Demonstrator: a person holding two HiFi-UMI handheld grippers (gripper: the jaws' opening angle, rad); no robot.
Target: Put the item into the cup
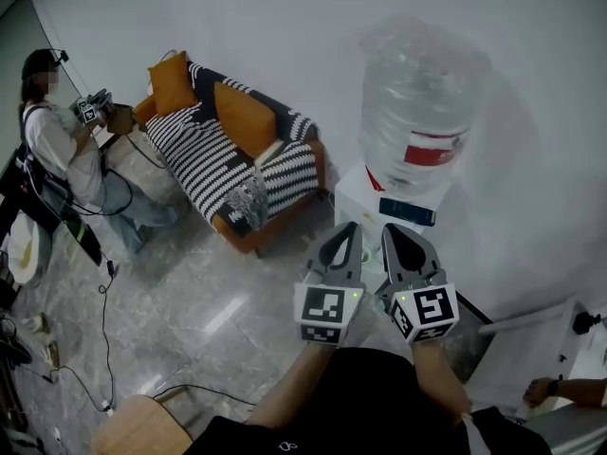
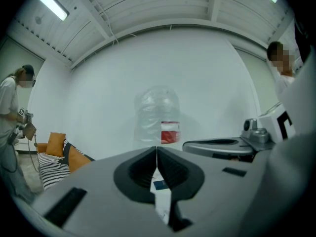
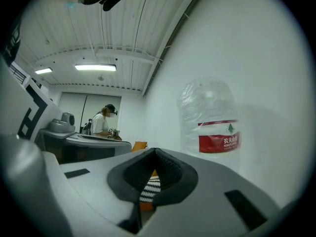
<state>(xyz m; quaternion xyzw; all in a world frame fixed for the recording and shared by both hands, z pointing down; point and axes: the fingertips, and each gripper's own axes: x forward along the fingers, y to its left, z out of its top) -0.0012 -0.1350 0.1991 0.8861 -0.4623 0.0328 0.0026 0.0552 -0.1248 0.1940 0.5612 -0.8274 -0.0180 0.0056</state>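
White wall backs a water bottle (image 1: 417, 102). We see the left gripper (image 2: 157, 152) and right gripper (image 3: 155, 153) with jaws closed, empty. Only our head view shows the floor (image 1: 190, 301).

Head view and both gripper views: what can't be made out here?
- No cup or item shows in any view.
- Water dispenser: head view, lower part hidden behind left gripper and right gripper.
- Standing person: head view, held object too small.
- Hand: head view, arm cut by right edge.
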